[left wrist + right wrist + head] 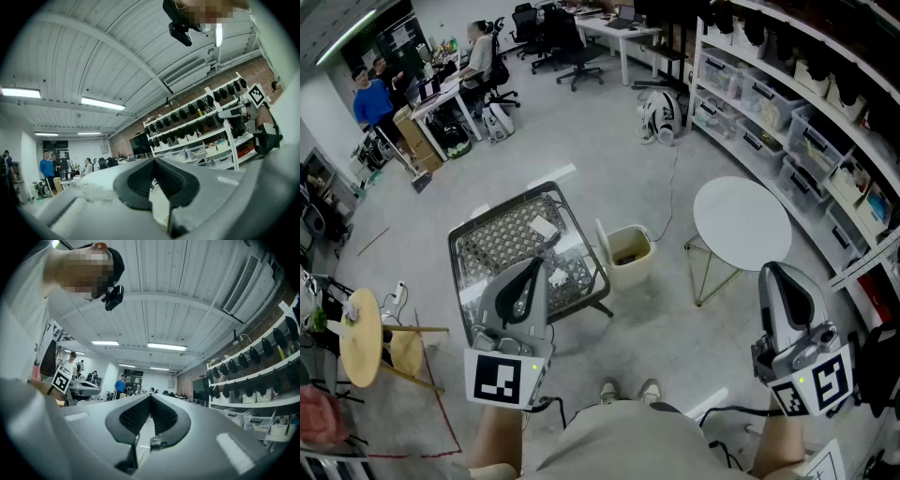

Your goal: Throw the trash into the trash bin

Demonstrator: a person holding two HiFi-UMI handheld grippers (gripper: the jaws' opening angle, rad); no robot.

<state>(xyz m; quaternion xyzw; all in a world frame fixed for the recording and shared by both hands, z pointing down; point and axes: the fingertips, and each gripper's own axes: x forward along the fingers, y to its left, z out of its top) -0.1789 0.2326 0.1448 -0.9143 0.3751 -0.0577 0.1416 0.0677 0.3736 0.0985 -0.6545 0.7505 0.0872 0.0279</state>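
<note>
Both the left gripper and the right gripper have their fingers pressed together on nothing. The step in hand looks like the reach for the trash. A crumpled white paper lies on the mesh-topped bench, and the trash bin stands just beside the bench's right edge. The left gripper is nearer; it should spread its fingers before lowering, then close squarely across the paper. Both grippers are held low in front of the body, pointing about level. The right one hangs well apart, near the round white table.
</note>
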